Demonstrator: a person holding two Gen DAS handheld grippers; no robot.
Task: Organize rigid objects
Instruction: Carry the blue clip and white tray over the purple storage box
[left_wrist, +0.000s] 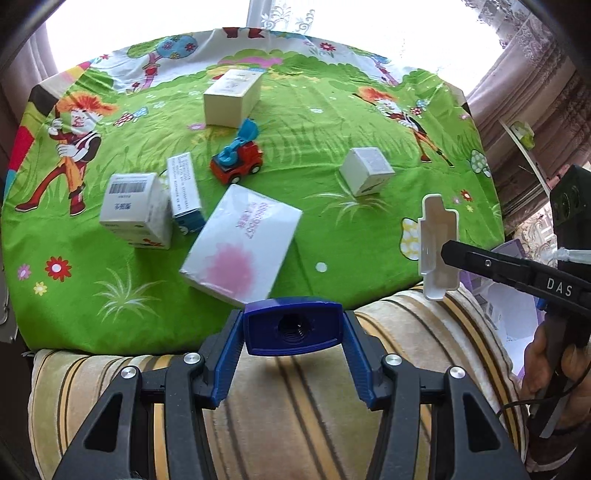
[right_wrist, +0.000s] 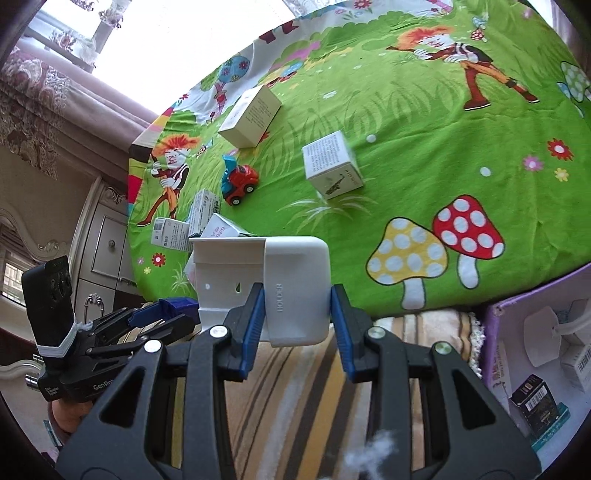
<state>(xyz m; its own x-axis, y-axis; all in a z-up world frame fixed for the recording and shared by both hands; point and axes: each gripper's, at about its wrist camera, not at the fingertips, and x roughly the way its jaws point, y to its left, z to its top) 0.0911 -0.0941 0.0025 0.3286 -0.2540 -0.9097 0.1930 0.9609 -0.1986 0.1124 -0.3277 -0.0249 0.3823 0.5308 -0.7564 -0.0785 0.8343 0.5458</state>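
Observation:
My left gripper (left_wrist: 293, 330) is shut on a dark blue plastic block (left_wrist: 293, 332) with a threaded hole, held above the near edge of the bed. My right gripper (right_wrist: 297, 314) is shut on a white plastic holder (right_wrist: 280, 280); the holder also shows in the left wrist view (left_wrist: 437, 245). On the green cartoon cloth (left_wrist: 332, 147) lie a red and blue toy truck (left_wrist: 238, 160), a large white box with a pink blot (left_wrist: 242, 247), a barcode box (left_wrist: 135, 208), a blue and white box (left_wrist: 184, 192), a cream box (left_wrist: 232, 98) and a small white cube box (left_wrist: 365, 170).
A purple bin (right_wrist: 535, 350) holding small boxes and white parts stands at the lower right in the right wrist view. A striped cushion (left_wrist: 295, 406) lies under both grippers. A white cabinet (right_wrist: 103, 251) stands left of the bed. Curtains and a bright window are behind.

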